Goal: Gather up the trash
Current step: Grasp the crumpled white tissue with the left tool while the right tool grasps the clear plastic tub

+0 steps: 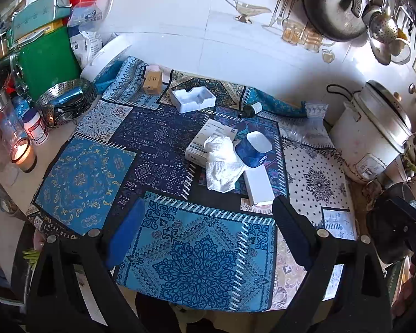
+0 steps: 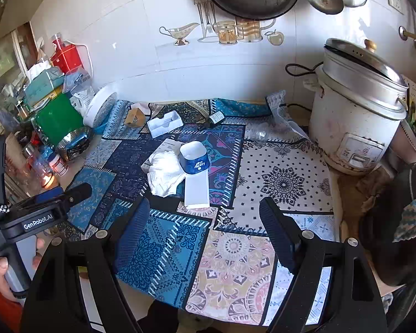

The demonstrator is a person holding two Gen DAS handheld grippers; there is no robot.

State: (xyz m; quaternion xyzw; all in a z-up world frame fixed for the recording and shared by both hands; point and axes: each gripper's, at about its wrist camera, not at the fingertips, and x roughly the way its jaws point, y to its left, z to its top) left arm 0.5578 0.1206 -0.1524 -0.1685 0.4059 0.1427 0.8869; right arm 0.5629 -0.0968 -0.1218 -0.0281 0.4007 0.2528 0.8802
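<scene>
Both my left tongs (image 1: 208, 230) and right tongs (image 2: 205, 230) hang released, empty, above the bench (image 1: 313, 166). The crumpled tissue (image 1: 222, 163) lies mid-cloth, draped over a white box (image 1: 208, 141), touching a blue cup (image 1: 256, 149). A rice cooker (image 2: 355, 122) crowds the right; its base is partly hidden.

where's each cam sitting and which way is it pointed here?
Left wrist: on the left gripper, angled down at the patterned cloth; own open fingers show.
Right wrist: on the right gripper, same downward angle, nearer the rice cooker; the hand holding the left gripper shows.
Shared: crumpled tissue, blue cup.
</scene>
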